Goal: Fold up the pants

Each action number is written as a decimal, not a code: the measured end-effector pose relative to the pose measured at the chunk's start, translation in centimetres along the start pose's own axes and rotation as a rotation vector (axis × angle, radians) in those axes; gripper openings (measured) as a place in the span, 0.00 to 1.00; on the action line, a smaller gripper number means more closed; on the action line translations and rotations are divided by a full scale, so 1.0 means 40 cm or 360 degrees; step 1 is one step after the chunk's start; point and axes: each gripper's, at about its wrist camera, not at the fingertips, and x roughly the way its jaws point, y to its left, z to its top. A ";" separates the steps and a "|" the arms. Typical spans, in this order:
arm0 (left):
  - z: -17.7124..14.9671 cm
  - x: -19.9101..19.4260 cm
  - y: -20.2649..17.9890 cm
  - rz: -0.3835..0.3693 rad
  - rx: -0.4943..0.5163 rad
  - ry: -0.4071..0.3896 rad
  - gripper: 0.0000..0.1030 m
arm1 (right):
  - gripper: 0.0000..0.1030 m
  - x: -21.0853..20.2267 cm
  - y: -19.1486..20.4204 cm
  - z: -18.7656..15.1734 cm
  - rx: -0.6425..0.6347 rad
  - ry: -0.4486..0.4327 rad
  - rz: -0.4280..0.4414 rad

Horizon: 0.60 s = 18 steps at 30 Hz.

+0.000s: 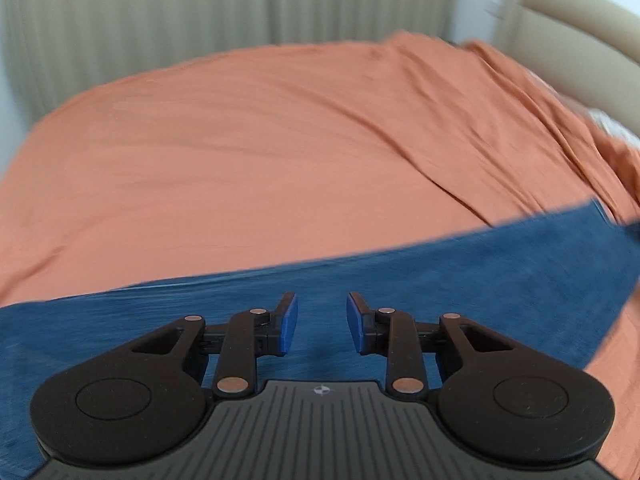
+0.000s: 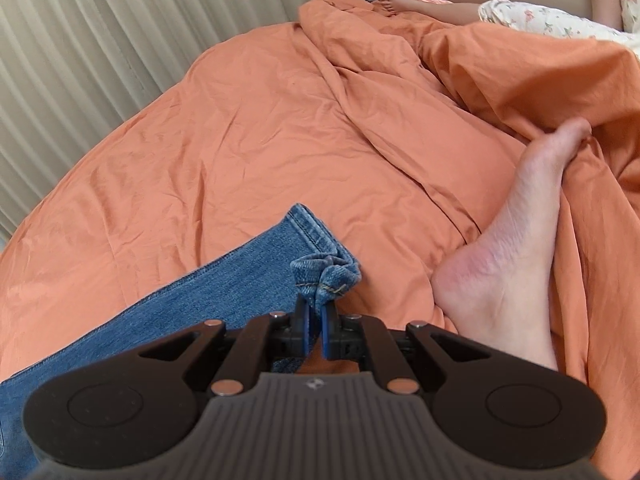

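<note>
Blue denim pants [image 1: 460, 276] lie in a band across the orange bedspread [image 1: 240, 152], blurred in the left wrist view. My left gripper [image 1: 322, 322] hovers over the denim with a clear gap between its blue pads [image 1: 289, 326]; nothing sits between them. In the right wrist view a pant leg [image 2: 224, 280] runs from the lower left to its hem. My right gripper [image 2: 315, 314] is shut on the bunched hem corner [image 2: 328, 276], which puckers just ahead of the pads.
A person's bare foot [image 2: 508, 248] rests on the bedspread [image 2: 240, 152] just right of my right gripper. Rumpled orange covers [image 2: 460, 80] and a floral pillow [image 2: 552, 16] lie at the far right. Beige curtains [image 2: 72, 52] and a headboard [image 1: 568, 36] edge the bed.
</note>
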 end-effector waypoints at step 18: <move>0.092 0.349 -0.247 -0.0121 0.0163 0.0158 0.25 | 0.00 -0.158 0.153 0.064 -0.0311 -0.0153 0.0197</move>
